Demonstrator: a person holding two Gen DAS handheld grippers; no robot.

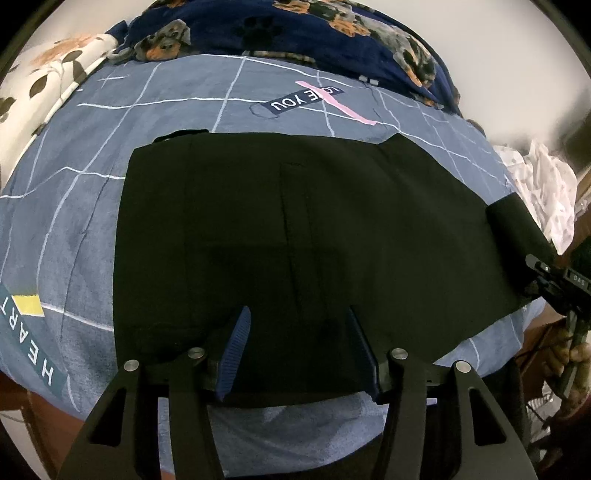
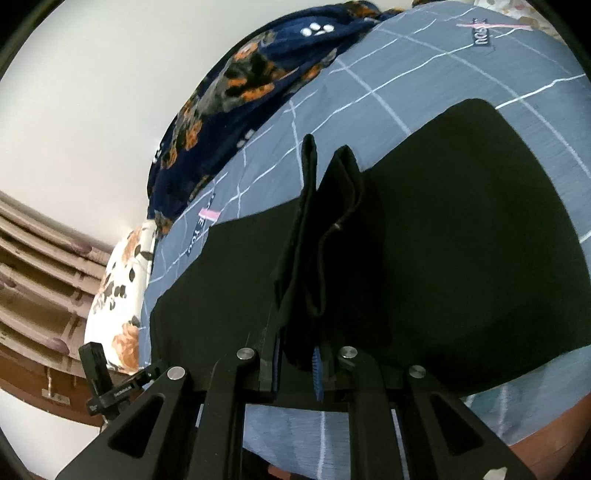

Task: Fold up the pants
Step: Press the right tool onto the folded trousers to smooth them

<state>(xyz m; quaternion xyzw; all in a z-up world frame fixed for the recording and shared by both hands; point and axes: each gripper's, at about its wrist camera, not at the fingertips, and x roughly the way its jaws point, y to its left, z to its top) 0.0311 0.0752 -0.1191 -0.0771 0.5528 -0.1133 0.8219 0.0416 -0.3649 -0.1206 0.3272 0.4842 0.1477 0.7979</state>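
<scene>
while the black woven pants [image 1: 303, 236] lie spread flat across the middle of the blue-grey bedsheet with thin white grid lines [image 1: 92, 221], one end of them is lifted — a bunched fold of the black cloth stands up between the fingers of the right gripper [image 2: 299, 363], whose jaws are pressed together on it. the left gripper [image 1: 295, 350] hovers over the near edge of the pants with its ribbed blue pads [image 1: 236, 347] spread and nothing between them; whether they touch the cloth cannot be told. beyond the pants lies a navy fleece blanket printed with dogs [image 1: 280, 29], and off to one side of them a white floral pillow [image 1: 48, 74]. by my reading, the fold is mid-way: the pinched end is being carried over the flat part. next, that end wants laying down square on the pants — edges matched, no wrinkle trapped beneath.
</scene>
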